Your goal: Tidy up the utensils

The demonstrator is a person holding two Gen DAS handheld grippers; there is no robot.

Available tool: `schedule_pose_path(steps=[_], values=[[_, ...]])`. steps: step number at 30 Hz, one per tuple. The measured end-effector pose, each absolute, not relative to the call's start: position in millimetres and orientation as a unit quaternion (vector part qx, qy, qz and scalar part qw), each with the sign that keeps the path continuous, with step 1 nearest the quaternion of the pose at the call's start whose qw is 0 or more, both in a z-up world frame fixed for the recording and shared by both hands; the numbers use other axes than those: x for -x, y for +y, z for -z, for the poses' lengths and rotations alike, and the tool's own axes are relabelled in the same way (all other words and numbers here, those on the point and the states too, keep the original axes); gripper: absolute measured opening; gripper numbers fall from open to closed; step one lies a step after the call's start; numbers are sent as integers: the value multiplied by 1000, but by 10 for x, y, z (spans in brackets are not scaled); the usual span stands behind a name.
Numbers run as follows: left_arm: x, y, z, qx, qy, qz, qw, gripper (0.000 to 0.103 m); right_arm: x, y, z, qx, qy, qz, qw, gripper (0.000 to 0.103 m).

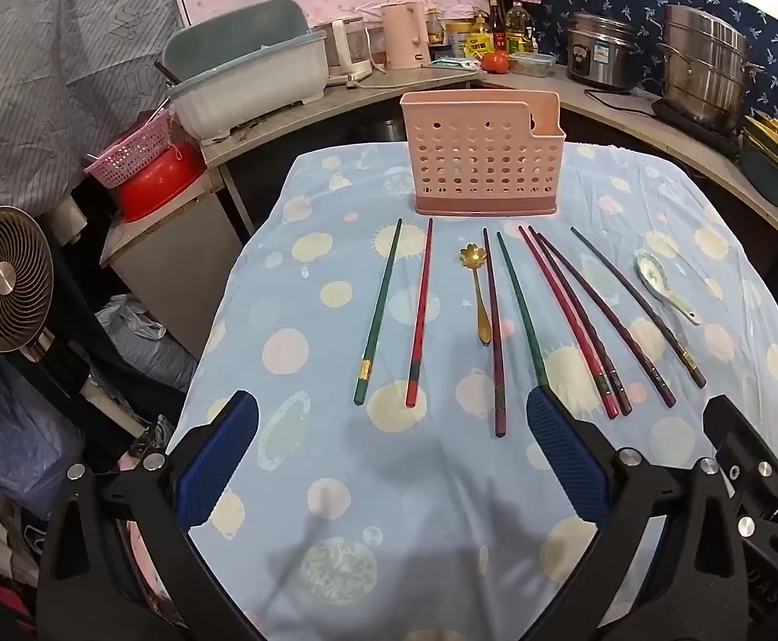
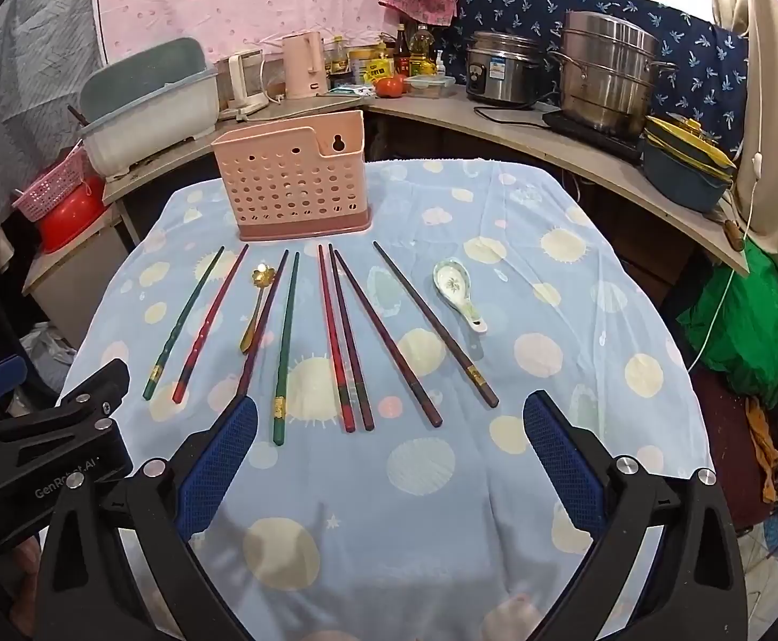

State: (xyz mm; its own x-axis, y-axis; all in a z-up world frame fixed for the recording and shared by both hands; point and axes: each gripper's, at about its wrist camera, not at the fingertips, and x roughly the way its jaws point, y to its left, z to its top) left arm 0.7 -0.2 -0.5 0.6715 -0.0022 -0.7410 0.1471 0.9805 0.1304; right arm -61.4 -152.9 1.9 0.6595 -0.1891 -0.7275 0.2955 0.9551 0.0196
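Step in hand: You're hovering at the near edge of the table (image 1: 752, 245), nothing picked yet; by my read you're sizing up the first grab.
Left gripper (image 1: 391, 416): You're holding it with the jaws wide apart, nothing between the blue pads, angled down over the cloth just short of the utensil ends.
Right gripper (image 2: 389, 419): Same story, you're keeping it spread wide and empty, tilted down toward the right half of the row.
Holder (image 1: 482, 152): The pink perforated holder is standing upright at the far side of the cloth, beyond the row, and looking empty from here.
Chopsticks: Eight are lying side by side, pointing toward the holder. The green chopstick (image 1: 378, 315) is sitting at the far left with a red chopstick (image 1: 420, 315) just beside it.
Spoons: The gold spoon (image 1: 477, 294) is lying in the middle, touching or nearly touching a dark chopstick; the white spoon (image 2: 458, 291) is resting at the right end, apart from the rest.
Next move: You're probably going to want to drop one gripper over a single stick's thick end and pinch across it. The pair of red and dark sticks in the middle are touching, so you're risking a double grab there.
Watch for: Thin sticks lying flat on soft cloth; you may be catching fabric with them.
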Motion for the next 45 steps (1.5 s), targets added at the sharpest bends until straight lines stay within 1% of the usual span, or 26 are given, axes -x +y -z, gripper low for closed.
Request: schedule_pose_path(steps=[10,19,45], values=[[-42,-25,59,-90,400,41,911,96,621,-1561,-44,-68,386,132,910,96],[28,31,-54,-90,397,40,913,96,640,-1570,-75,-72,384,131,911,96],[52,58,-50,-92,398,38,912,96,659,-1569,-89,-71,381,132,912,96]])
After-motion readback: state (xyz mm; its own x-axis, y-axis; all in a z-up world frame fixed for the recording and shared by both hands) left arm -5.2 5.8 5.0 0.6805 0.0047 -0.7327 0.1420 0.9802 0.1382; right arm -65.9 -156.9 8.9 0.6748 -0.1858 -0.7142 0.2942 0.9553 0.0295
